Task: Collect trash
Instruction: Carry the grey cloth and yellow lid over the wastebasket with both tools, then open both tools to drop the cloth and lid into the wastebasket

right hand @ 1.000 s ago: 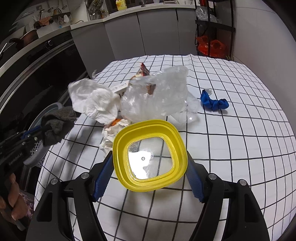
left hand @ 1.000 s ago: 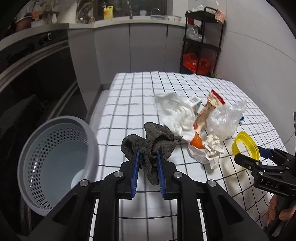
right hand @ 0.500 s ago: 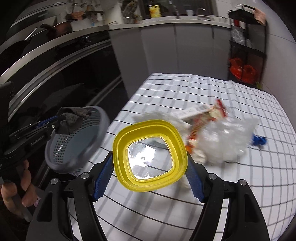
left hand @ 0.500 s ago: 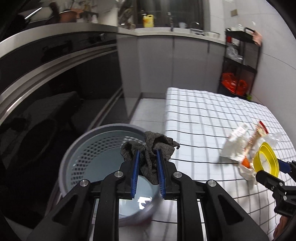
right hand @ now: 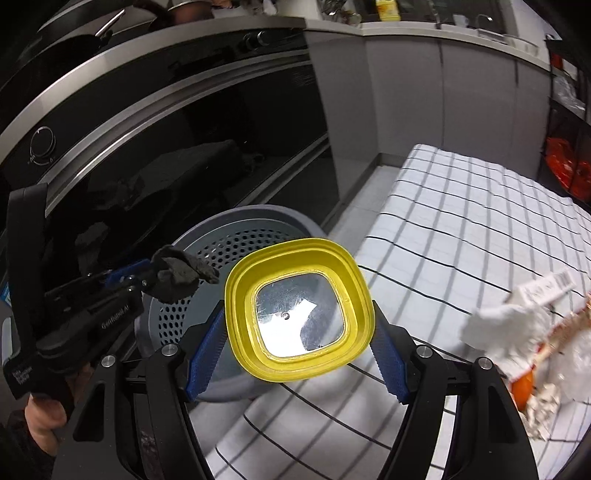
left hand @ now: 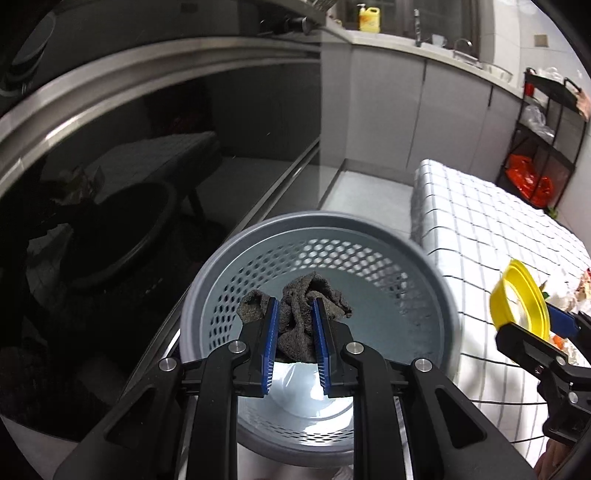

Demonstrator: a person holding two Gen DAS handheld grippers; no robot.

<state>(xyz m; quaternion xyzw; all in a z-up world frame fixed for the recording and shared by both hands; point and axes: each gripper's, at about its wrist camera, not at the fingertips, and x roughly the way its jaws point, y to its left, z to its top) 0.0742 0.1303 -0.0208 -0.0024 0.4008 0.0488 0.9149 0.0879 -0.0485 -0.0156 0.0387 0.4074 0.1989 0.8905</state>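
Step in hand, by judgement: drop-off of two collected items into the bin. The left gripper (left hand: 294, 328) has its jaws clamped on a crumpled dark grey rag (left hand: 299, 314), which hangs directly over the mouth of the grey perforated waste basket (left hand: 436, 280); the rag is above the basket floor, not touching it. The right gripper (right hand: 297, 332) has its jaws clamped on the two sides of a yellow square lid with a clear centre panel (right hand: 299, 308), held upright, facing the camera, just beside the basket and over the bench edge. Next move likely calls for the left jaws to part so the rag falls in; the cloth may cling to the ribbed blue pads, so a wide release seems wise. The lid then needs carrying over the basket rim before release. More trash is left on the bench: crumpled white paper (right hand: 498, 325), a printed snack wrapper (right hand: 565, 325) and something orange (right hand: 524, 384) below it, bunched together at the right. The bench carries a white cloth with a black grid (right hand: 461, 206). The basket stands beside the bench, by dark glossy oven fronts (right hand: 184, 147); grey cabinets (left hand: 388, 110), a yellow bottle (left hand: 367, 18) on the far counter, a black rack (left hand: 546, 140) behind.
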